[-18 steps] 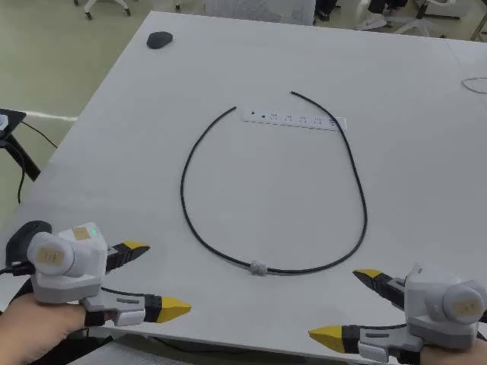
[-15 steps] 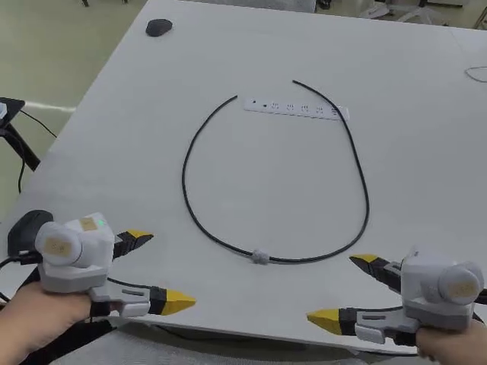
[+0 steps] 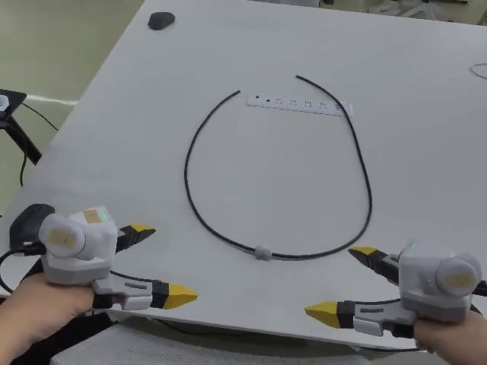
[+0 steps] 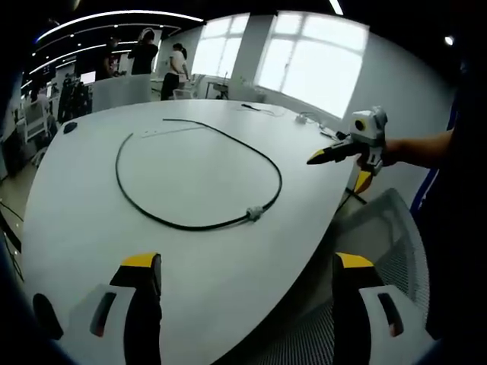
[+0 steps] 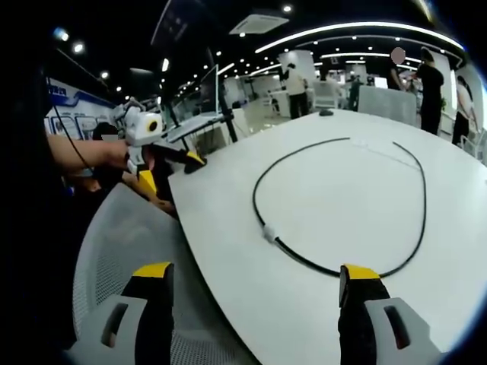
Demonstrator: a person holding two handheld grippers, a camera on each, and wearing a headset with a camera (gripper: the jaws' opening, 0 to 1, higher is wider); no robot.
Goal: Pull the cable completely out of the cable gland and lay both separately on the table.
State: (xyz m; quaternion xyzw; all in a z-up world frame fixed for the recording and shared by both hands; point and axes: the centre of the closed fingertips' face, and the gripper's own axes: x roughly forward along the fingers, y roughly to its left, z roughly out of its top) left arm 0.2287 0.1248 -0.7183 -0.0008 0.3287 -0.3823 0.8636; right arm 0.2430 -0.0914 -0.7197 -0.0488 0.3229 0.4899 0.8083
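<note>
A: What was logged at the left?

B: The left tongs (image 3: pixel 169 261) were held over the near left corner of the surface (image 3: pixel 266 175). The jaws were spread wide and nothing was gripped. A dark mouse (image 3: pixel 160 20) was noted at the far left corner, well apart from everything else.

A: And the cable?

B: The cable (image 3: pixel 185 175) was found laid flat in one large open loop across the middle of the surface. Both ends were seen at the far side, apart from each other. One end was stopped just left of a white power strip (image 3: pixel 299 105). The other run was seen crossing the strip's right end.

A: Where was the cable gland placed?

B: The cable gland (image 3: pixel 263 252), small and pale grey, was seen threaded on the cable at the nearest point of the loop. It was set between the two tongs and touched by neither. It was also picked out on the black line in the left gripper view and the right gripper view.

A: And the right side?

B: The right tongs (image 3: pixel 335 280) were held at the near right edge, jaws wide apart, empty, tips pointed leftward. The far tip was seen just beside the cable's near right bend. Contact could not be settled.
</note>
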